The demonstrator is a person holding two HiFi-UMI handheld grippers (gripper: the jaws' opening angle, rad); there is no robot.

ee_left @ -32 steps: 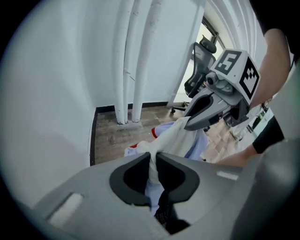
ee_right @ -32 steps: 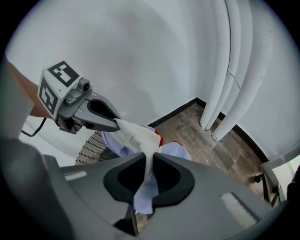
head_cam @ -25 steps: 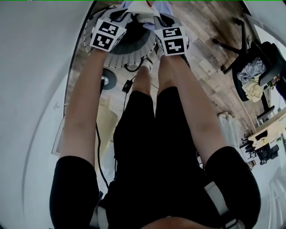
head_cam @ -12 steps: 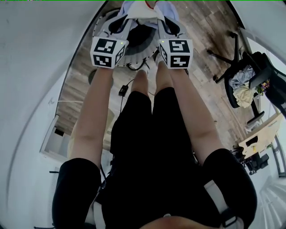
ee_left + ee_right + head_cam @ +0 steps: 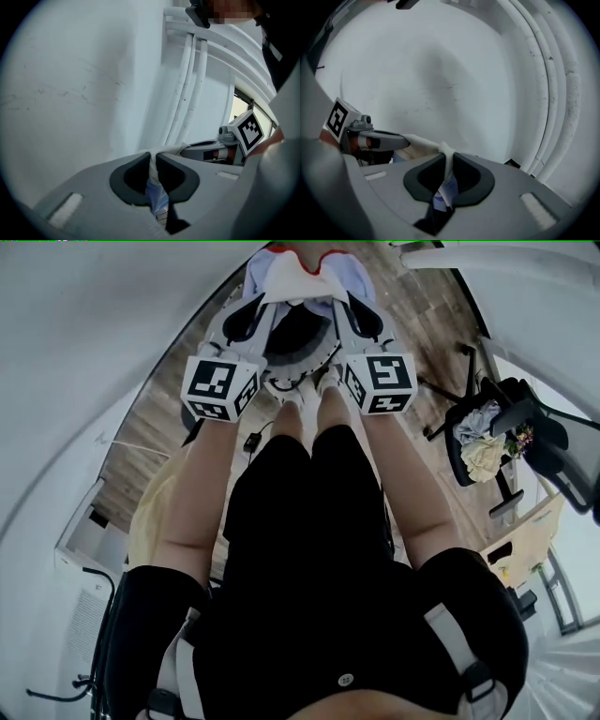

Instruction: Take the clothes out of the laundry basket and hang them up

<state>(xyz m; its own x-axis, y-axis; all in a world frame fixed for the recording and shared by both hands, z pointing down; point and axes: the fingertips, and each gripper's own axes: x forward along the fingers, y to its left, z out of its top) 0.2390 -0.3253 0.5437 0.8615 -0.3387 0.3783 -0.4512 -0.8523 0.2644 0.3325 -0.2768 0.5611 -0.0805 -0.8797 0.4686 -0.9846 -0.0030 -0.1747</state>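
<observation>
A white and pale-blue garment [image 5: 302, 276] with a red edge hangs stretched between my two grippers at the top of the head view. My left gripper [image 5: 255, 307] is shut on its left part; the left gripper view shows cloth [image 5: 153, 176] pinched between the dark jaws of that gripper [image 5: 153, 165]. My right gripper [image 5: 345, 306] is shut on its right part, with the cloth [image 5: 446, 180] squeezed in the jaws of that gripper [image 5: 447, 168]. The laundry basket [image 5: 298, 345], round with white ribs, stands on the floor below the garment, by the person's feet.
A white wall [image 5: 84, 381] curves along the left. A black office chair [image 5: 497, 432] piled with clothes stands at the right on the wood floor [image 5: 427, 324]. White pipes [image 5: 187, 89] run up the wall. A cable and plug [image 5: 251, 441] lie beside the left leg.
Both grippers have risen with the garment, lifting it higher above the basket. The head view has tilted, so the basket and chair sit further up and left.
</observation>
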